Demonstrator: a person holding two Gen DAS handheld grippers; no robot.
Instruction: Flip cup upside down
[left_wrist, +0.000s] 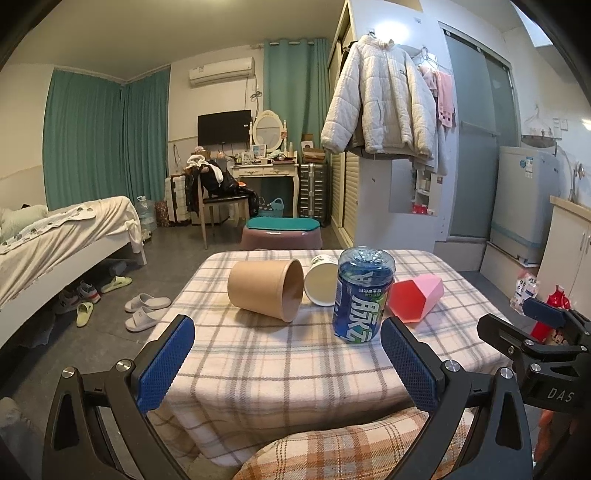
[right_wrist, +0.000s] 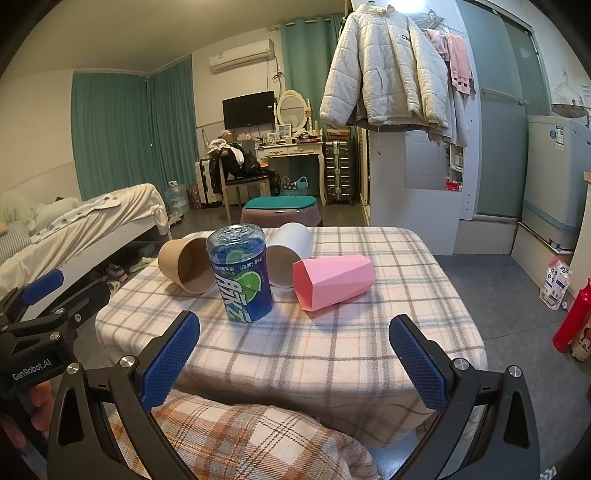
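Observation:
Three cups lie on their sides on the plaid-covered table (left_wrist: 280, 365): a brown paper cup (left_wrist: 264, 288) (right_wrist: 186, 264), a white cup (left_wrist: 319, 282) (right_wrist: 288, 253) and a pink faceted cup (left_wrist: 415, 297) (right_wrist: 332, 282). A blue cut-off bottle cup (left_wrist: 362, 297) (right_wrist: 240, 275) stands upside down among them. My left gripper (left_wrist: 288, 354) is open and empty, short of the table's near edge. My right gripper (right_wrist: 295, 354) is open and empty, also near the front edge.
A plaid cushion (right_wrist: 258, 439) lies just below the grippers. A stool (left_wrist: 280, 230) stands behind the table, a bed (left_wrist: 62, 240) to the left, a red bottle (right_wrist: 574, 319) on the floor at right. The right gripper body shows in the left wrist view (left_wrist: 535, 343).

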